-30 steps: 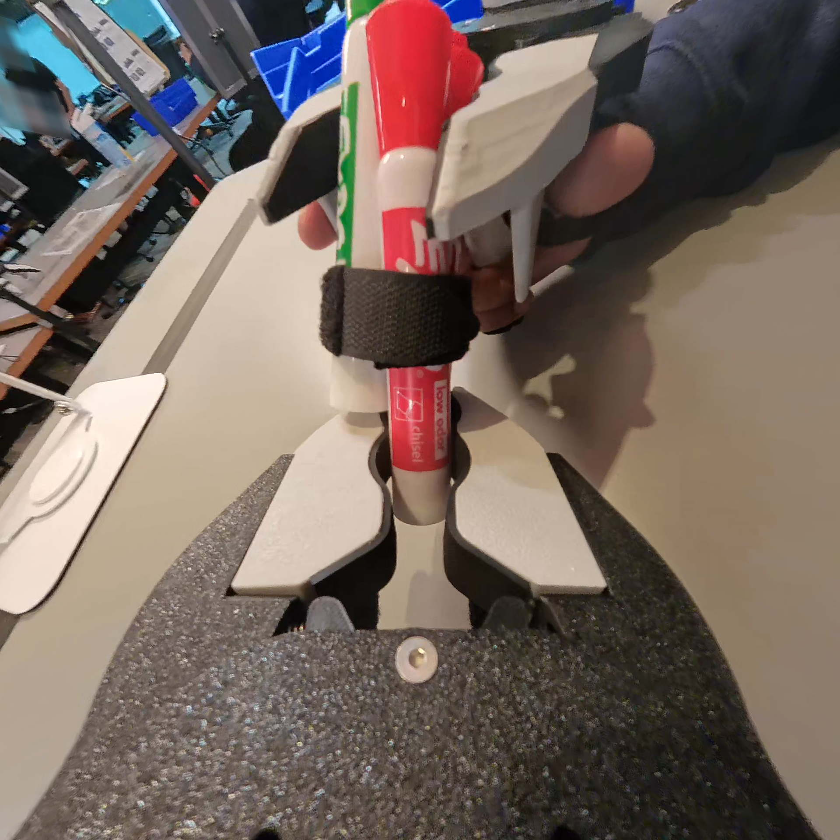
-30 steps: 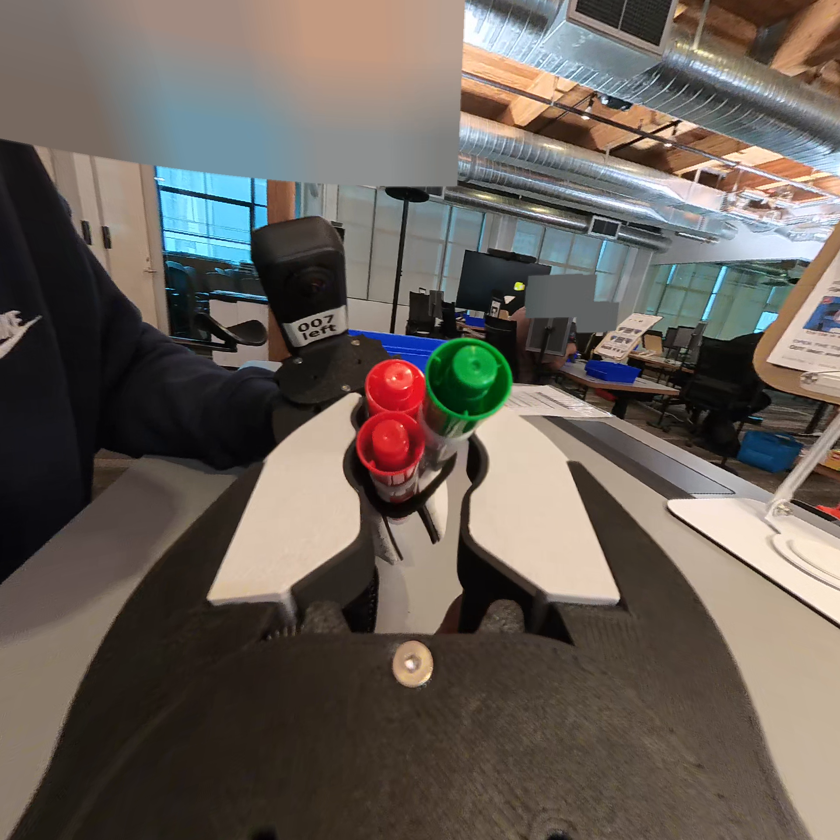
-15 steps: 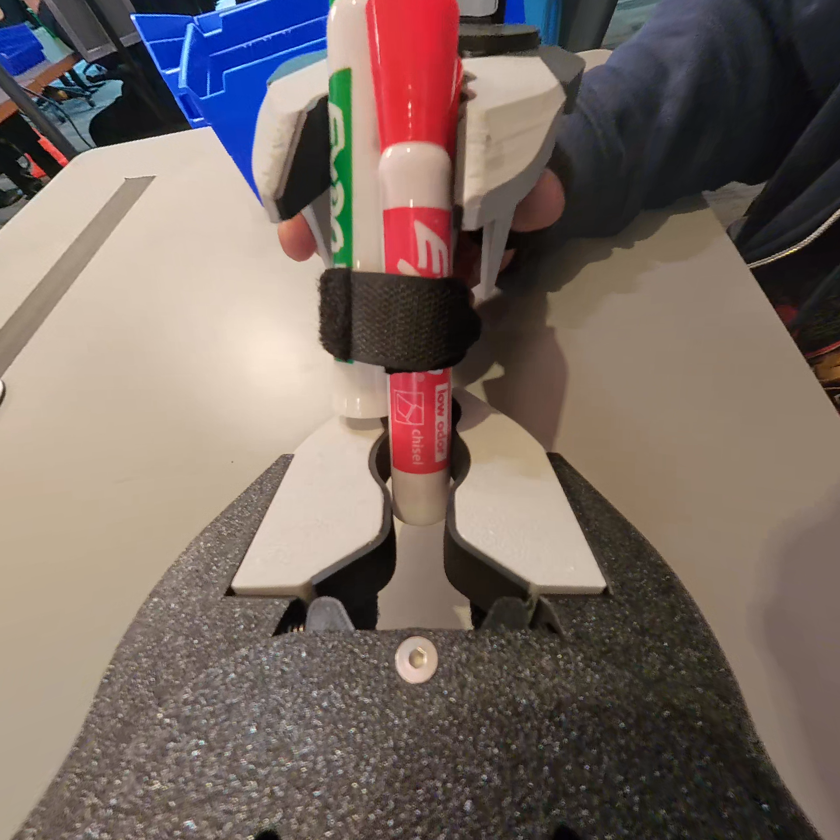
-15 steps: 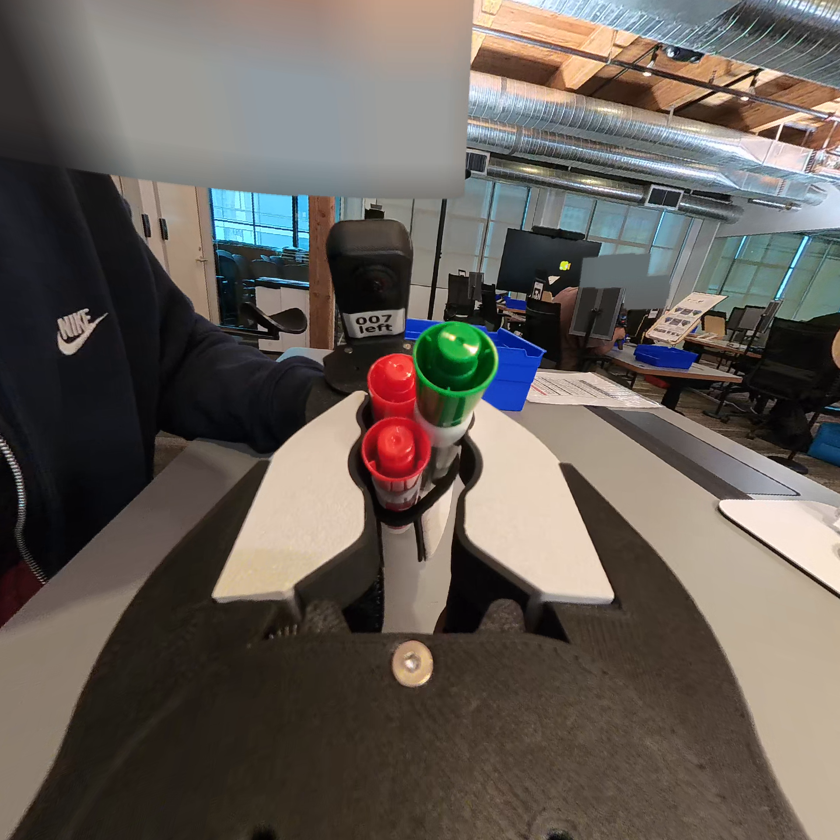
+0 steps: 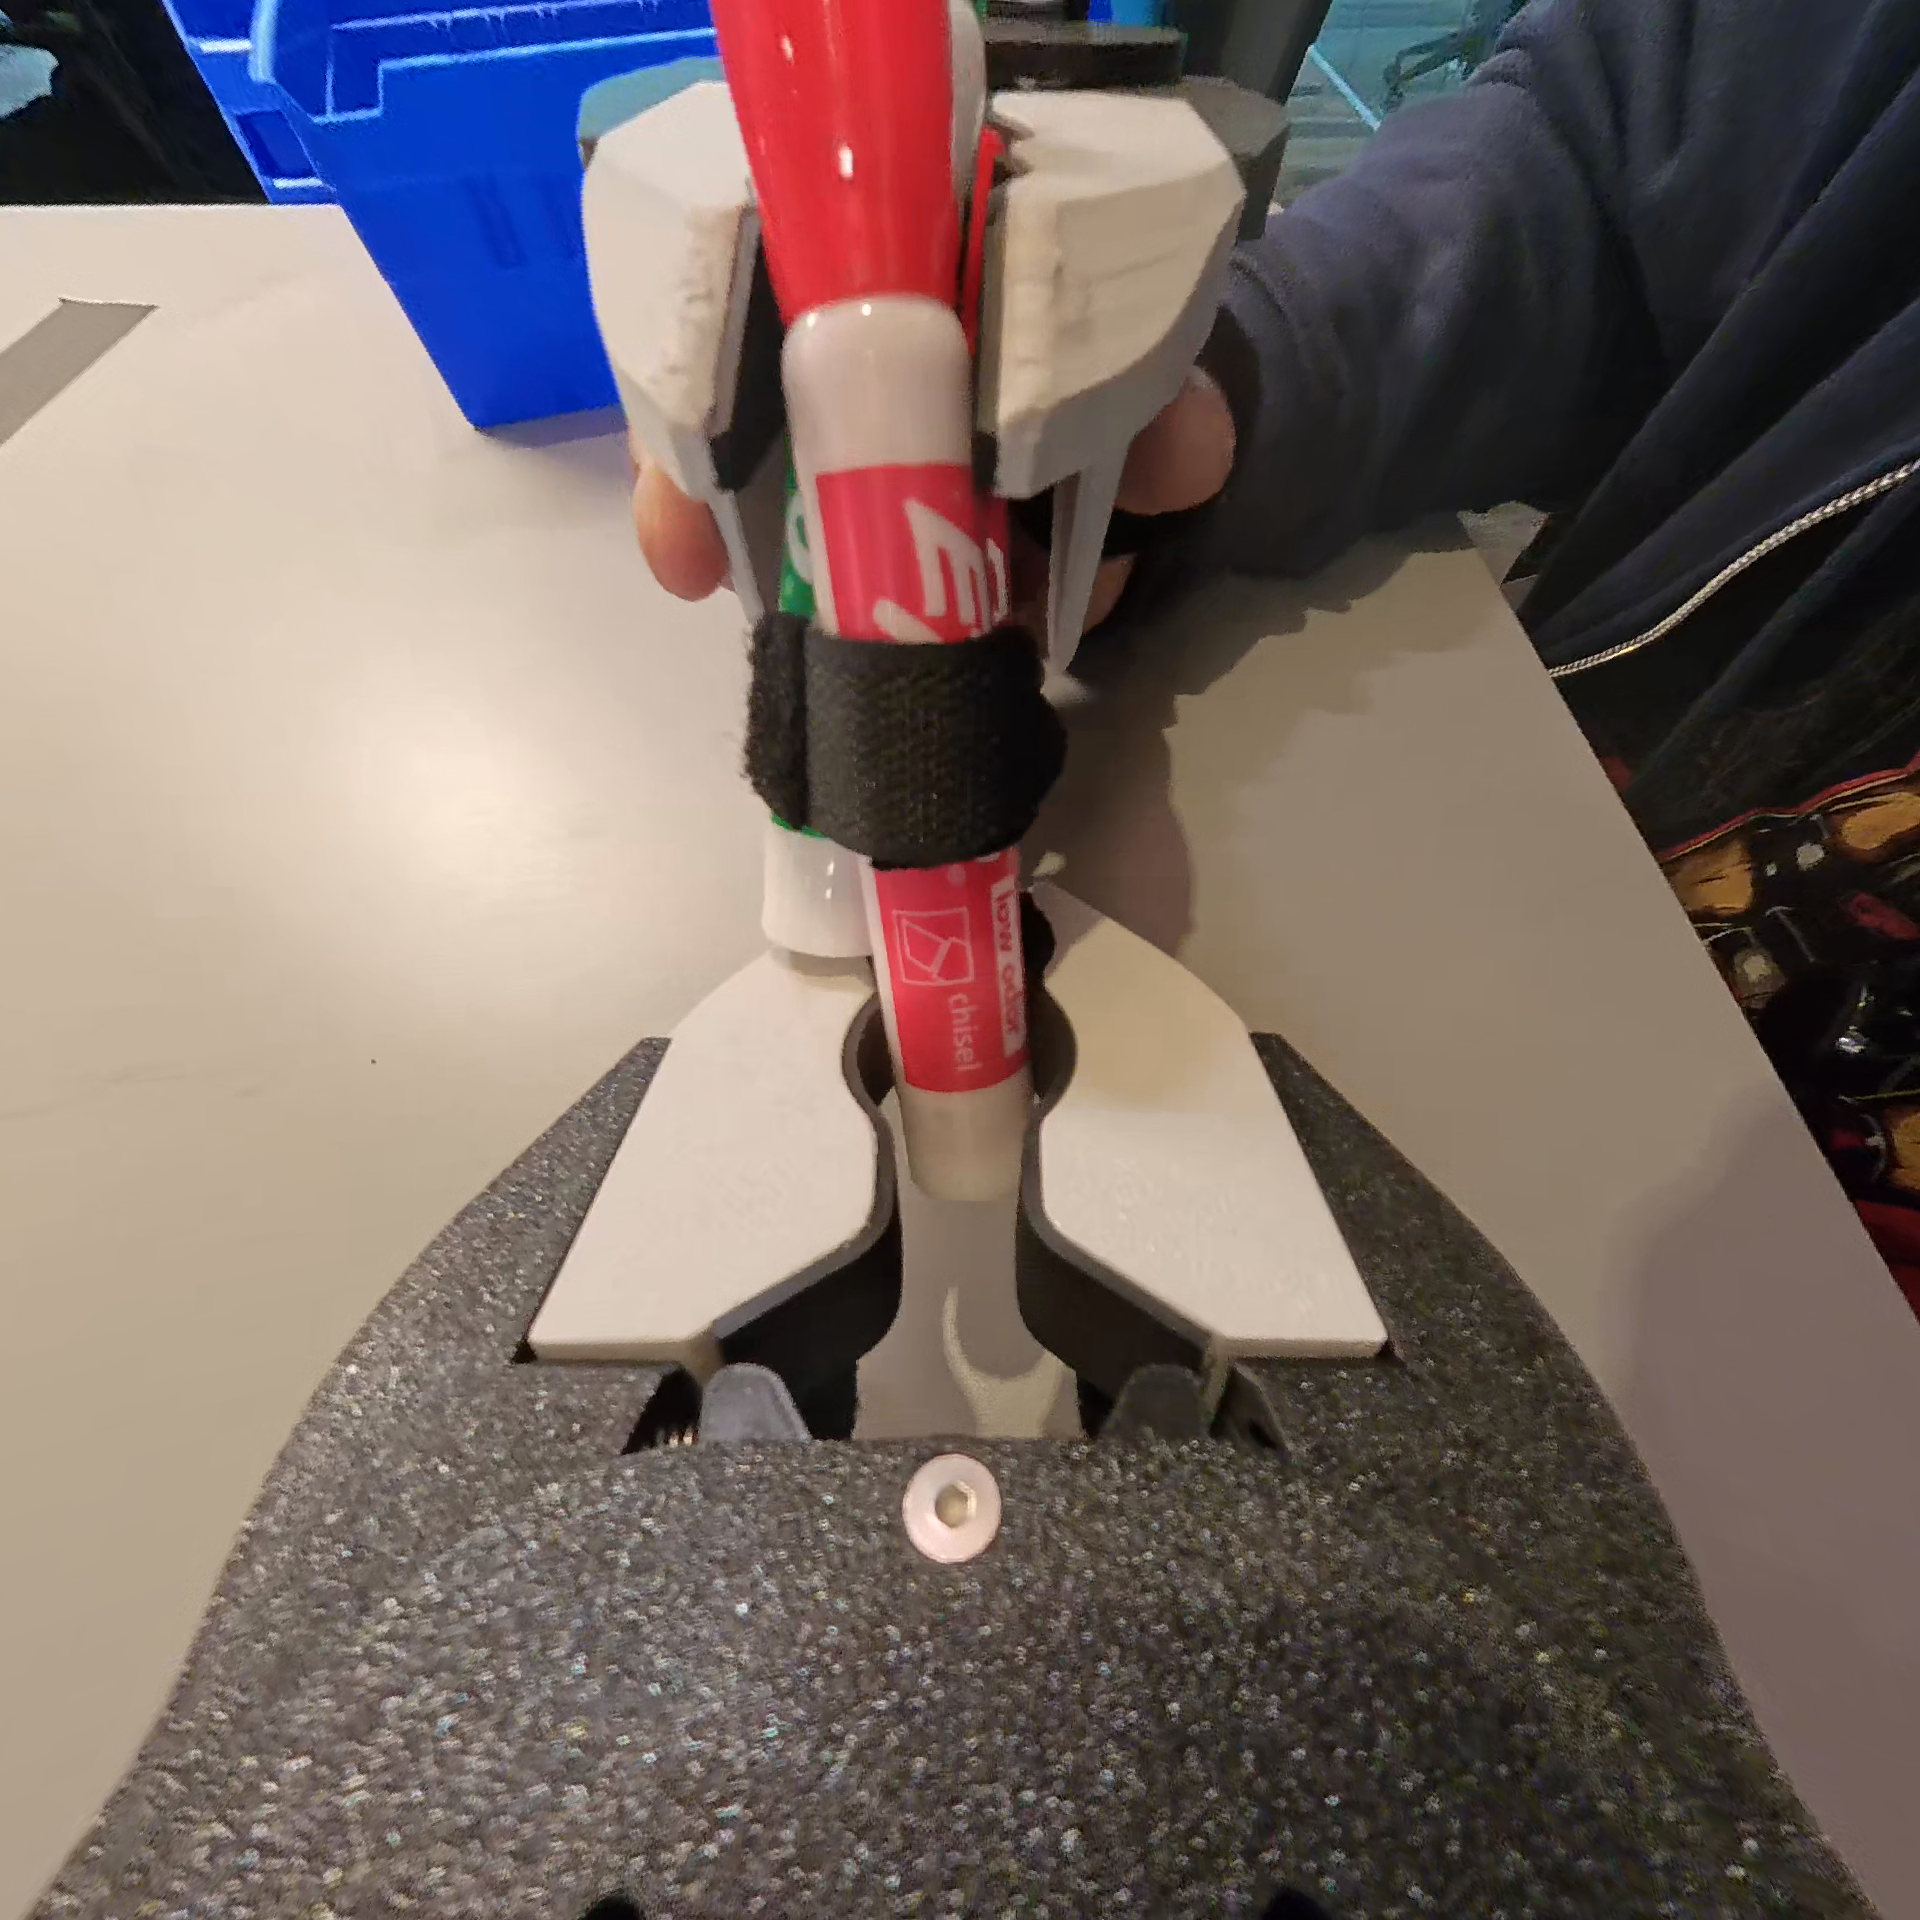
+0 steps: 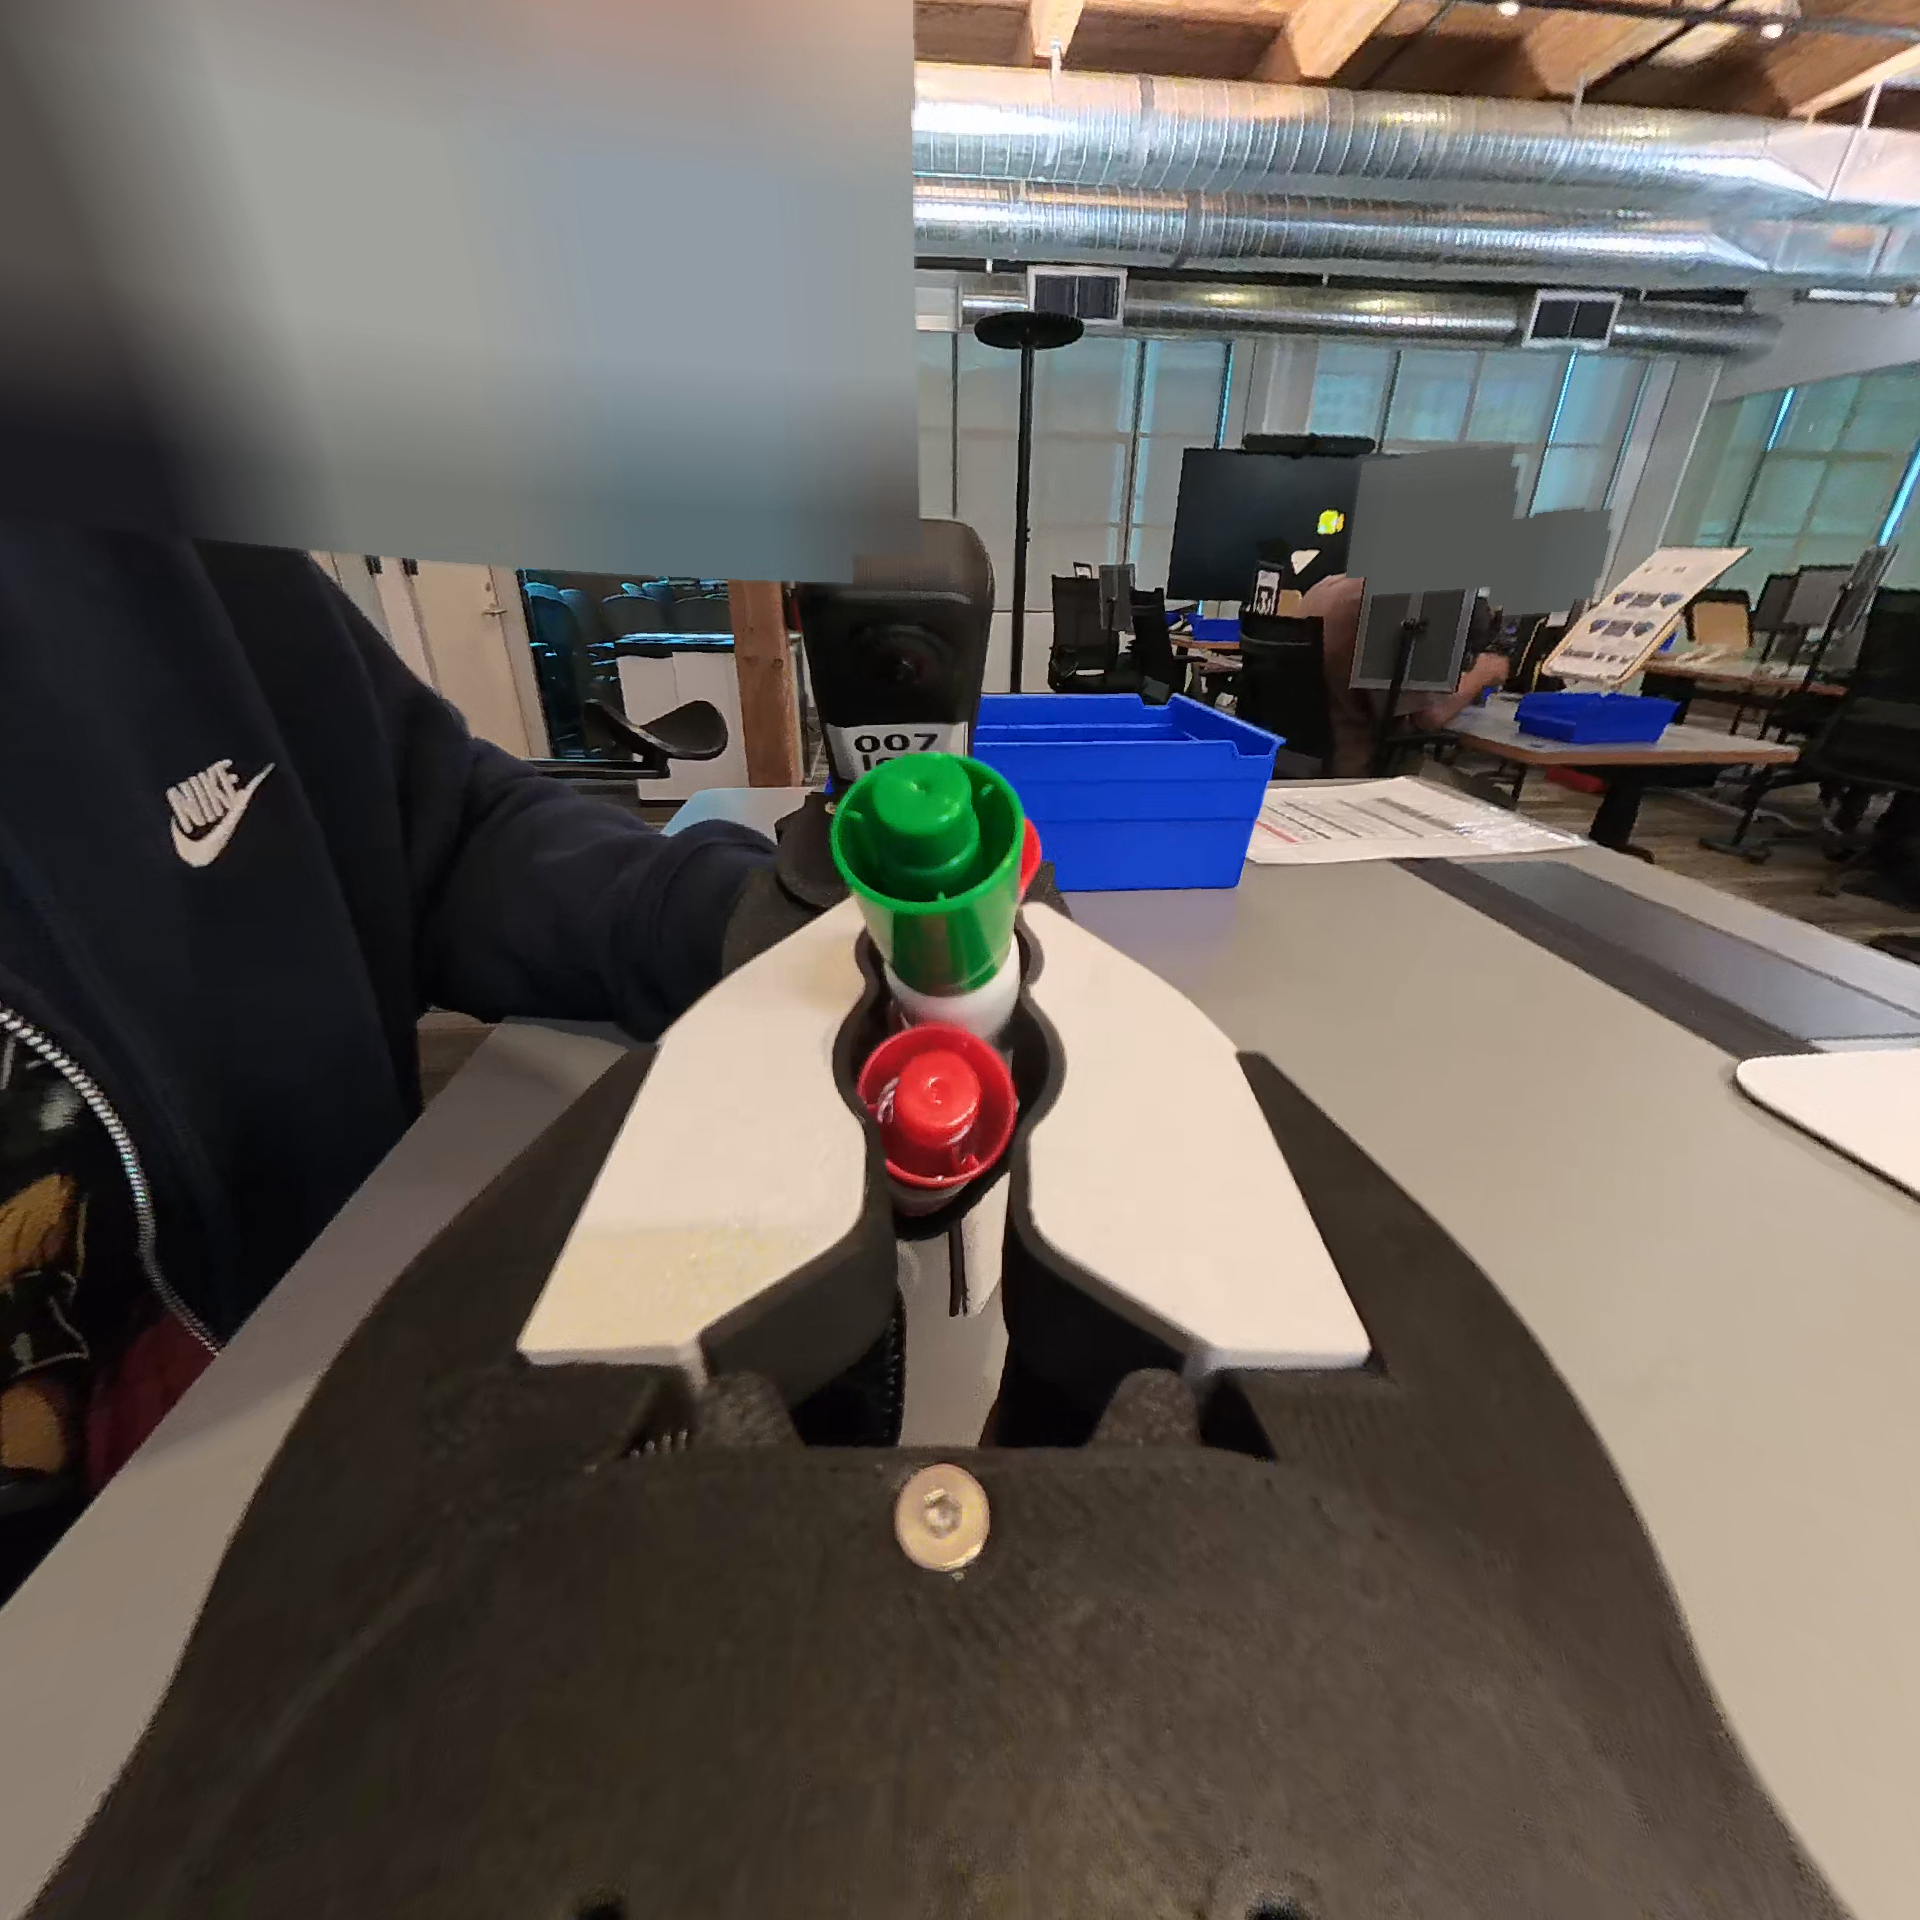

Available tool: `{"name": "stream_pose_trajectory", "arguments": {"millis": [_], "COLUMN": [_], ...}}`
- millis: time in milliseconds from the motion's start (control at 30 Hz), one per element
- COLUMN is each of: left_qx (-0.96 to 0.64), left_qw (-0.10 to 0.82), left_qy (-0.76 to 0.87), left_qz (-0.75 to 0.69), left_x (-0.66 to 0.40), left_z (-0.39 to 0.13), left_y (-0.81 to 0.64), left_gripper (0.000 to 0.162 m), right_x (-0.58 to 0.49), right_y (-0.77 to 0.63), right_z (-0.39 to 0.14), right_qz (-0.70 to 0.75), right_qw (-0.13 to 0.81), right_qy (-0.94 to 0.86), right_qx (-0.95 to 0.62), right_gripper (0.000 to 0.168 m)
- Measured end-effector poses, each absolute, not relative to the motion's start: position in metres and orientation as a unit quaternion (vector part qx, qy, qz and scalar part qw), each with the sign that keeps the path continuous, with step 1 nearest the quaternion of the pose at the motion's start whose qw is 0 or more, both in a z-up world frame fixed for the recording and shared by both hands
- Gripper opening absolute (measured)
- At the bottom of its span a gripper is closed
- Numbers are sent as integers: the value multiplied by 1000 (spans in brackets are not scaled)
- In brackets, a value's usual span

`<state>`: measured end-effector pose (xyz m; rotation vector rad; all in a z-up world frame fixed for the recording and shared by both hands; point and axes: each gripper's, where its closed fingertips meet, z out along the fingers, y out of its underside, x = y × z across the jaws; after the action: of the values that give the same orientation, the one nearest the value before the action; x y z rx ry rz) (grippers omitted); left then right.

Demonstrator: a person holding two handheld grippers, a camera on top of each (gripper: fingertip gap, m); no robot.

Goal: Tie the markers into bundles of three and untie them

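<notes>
With the marker bundle (image 5: 904, 540) already cinched by the black strap (image 5: 904, 753) above the tabletop (image 5: 312, 727), left tongs (image 5: 961, 1049) and right tongs (image 6: 940, 1029) clamp opposite ends; untying likely follows, needing one freed to peel the strap.

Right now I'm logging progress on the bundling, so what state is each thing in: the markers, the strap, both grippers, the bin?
Red and green marker bundle: capped, strapped together, held off the table at both ends.
Black hook-and-loop strap: wrapped closed around the bundle.
Left gripper: fingers shut on the bundle's tail end.
Right gripper: fingers shut on the cap end.
Blue plastic bin: on the grey table, contents hidden.
</notes>
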<state>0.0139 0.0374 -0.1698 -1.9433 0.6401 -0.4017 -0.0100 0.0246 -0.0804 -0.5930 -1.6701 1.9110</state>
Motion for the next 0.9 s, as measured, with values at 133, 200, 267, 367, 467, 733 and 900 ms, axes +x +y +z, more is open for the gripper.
{"name": "stream_pose_trajectory", "arguments": {"millis": [133, 200, 267, 367, 467, 733, 900], "left_qx": [-808, -808, -808, -811, -816, -752, -708], "left_qw": [498, 498, 500, 498, 497, 601, 643], "left_qy": [260, 258, 252, 239, 220, 165, 165], "left_qz": [-175, -178, -182, -194, -196, -213, -241], "left_x": [14, 14, 13, 11, 6, 2, 12], "left_z": [-171, -171, -170, -169, -169, -132, -111], "left_y": [37, 36, 36, 36, 38, 49, 44], "left_gripper": [22, 22, 23, 23, 27, 50, 48], "right_x": [-13, -15, -16, -19, -24, -18, -5], "right_y": [28, 29, 32, 40, 53, 65, 58], "right_z": [-81, -81, -80, -75, -69, -56, -46], "right_qz": [716, 723, 731, 754, 779, 820, 830], "right_qw": [241, 230, 219, 203, 186, 165, 185], "right_qy": [-608, -600, -589, -556, -511, -456, -462], "right_qx": [-244, -254, -265, -286, -312, -304, -253], "right_gripper": [19, 19, 18, 18, 19, 19, 19]}}
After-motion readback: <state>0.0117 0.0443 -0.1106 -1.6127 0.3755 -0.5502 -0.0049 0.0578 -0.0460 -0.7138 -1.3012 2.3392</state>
